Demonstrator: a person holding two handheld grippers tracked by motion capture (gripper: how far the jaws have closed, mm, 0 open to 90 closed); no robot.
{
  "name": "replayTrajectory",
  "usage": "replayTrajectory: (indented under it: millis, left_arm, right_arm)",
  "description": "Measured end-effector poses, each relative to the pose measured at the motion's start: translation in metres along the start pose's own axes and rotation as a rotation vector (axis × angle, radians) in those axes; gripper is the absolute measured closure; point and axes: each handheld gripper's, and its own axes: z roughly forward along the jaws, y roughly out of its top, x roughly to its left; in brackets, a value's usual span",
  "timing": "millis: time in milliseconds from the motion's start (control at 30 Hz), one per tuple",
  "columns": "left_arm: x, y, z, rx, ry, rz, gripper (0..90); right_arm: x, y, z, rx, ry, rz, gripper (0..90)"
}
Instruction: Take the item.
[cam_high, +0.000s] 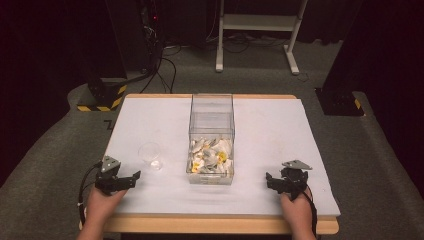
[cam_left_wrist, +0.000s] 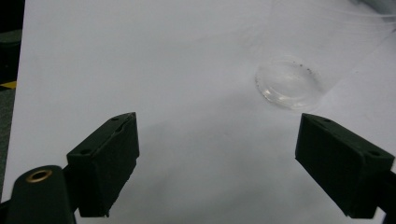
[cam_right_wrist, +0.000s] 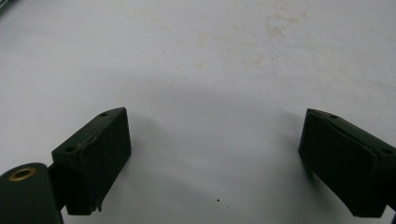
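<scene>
White tabletop (cam_high: 280, 130): upright clear cup (cam_high: 150, 152), mouth upward.

left hand-held gripper (cam_high: 131, 178): jaws wide apart, low | right hand-held gripper (cam_high: 272, 181): jaws wide apart, low

We find no legible text, label, brand or number on the table (cam_high: 150, 120), box (cam_high: 211, 107) or cup (cam_high: 150, 152).
</scene>
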Motion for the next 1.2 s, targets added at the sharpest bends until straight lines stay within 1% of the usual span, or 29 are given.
replayTrajectory:
  millis: [300, 333, 700, 733, 1100, 1200]
  left_arm:
    - [-0.006, 0.004, -0.006, -0.025, -0.005, 0.016, 13.9]
    - [-0.008, 0.005, -0.007, -0.038, -0.010, 0.013, 14.0]
    - [-0.012, 0.010, -0.016, -0.082, -0.046, -0.006, 14.2]
    - [-0.013, 0.011, -0.018, -0.089, -0.046, 0.001, 14.2]
    - [-0.020, 0.015, -0.024, -0.123, -0.058, 0.014, 14.3]
    - [-0.026, 0.018, -0.027, -0.135, -0.061, 0.030, 14.2]
  right_arm:
    - [0.000, 0.000, 0.000, 0.001, 0.002, 0.000, 9.1]
    - [0.000, 0.000, 0.000, 0.001, 0.002, 0.000, 9.1]
    - [0.000, 0.000, 0.000, 0.000, 0.001, -0.001, 9.2]
    - [0.000, 0.000, 0.000, 0.000, 0.001, -0.001, 9.2]
    - [0.000, 0.000, 0.000, 0.000, 0.000, 0.000, 9.3]
    - [0.000, 0.000, 0.000, 0.001, 0.000, -0.001, 9.4]
